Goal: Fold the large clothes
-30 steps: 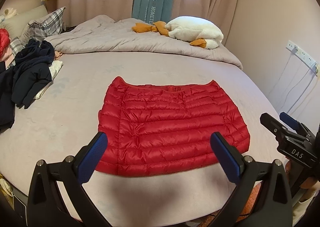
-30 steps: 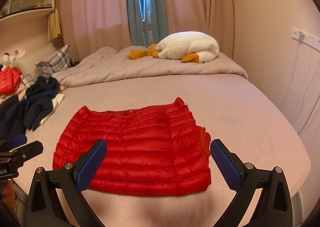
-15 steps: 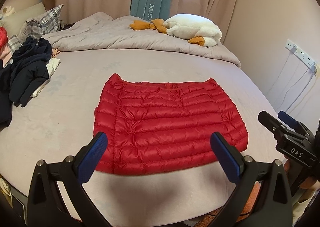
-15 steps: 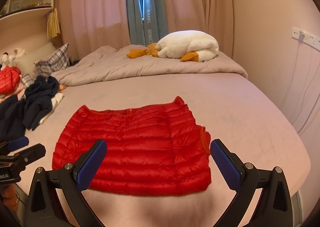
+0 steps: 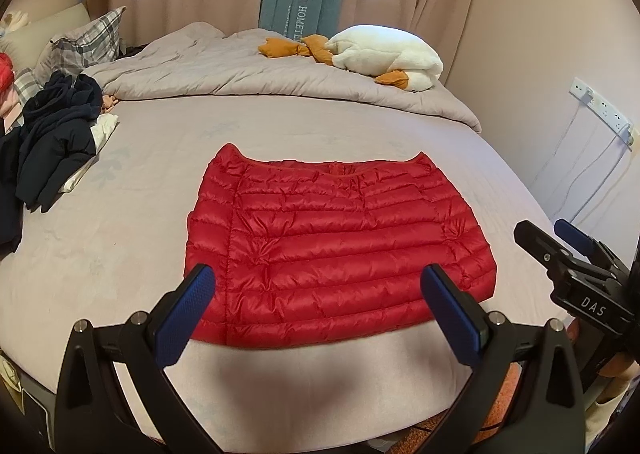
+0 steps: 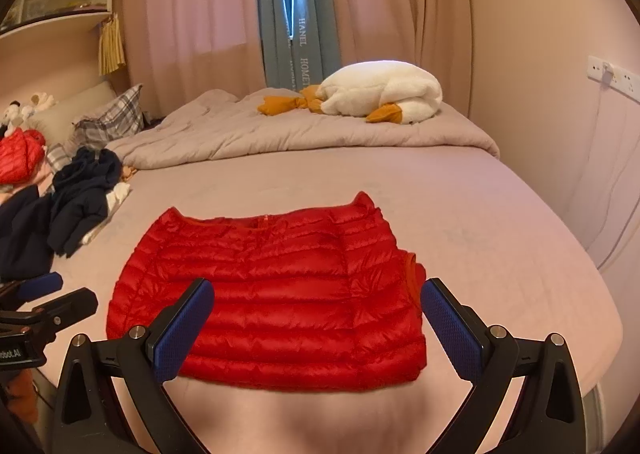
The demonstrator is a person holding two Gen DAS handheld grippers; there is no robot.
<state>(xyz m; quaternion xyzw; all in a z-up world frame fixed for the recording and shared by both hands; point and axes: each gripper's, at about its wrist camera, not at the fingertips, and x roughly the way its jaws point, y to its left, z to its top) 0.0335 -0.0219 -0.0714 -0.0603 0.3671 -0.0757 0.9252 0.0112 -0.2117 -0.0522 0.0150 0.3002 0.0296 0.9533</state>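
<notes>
A red quilted down jacket (image 5: 336, 242) lies folded flat on the pale bed sheet (image 5: 120, 254), near the front edge. It also shows in the right wrist view (image 6: 272, 294). My left gripper (image 5: 318, 306) is open and empty, held above the jacket's near hem. My right gripper (image 6: 316, 322) is open and empty, also above the near hem. The right gripper shows at the right of the left wrist view (image 5: 568, 250). The left gripper shows at the left edge of the right wrist view (image 6: 44, 298).
A pile of dark clothes (image 5: 56, 134) lies at the bed's left. A rumpled grey duvet (image 5: 248, 74) and a white plush goose (image 5: 384, 54) lie at the back. A wall with a power strip (image 5: 600, 110) stands on the right. Another red garment (image 6: 18, 156) lies far left.
Both grippers stayed open. The left wrist view shifted slightly, so the jacket sits a little lower and left in it. The jacket itself has not moved.
</notes>
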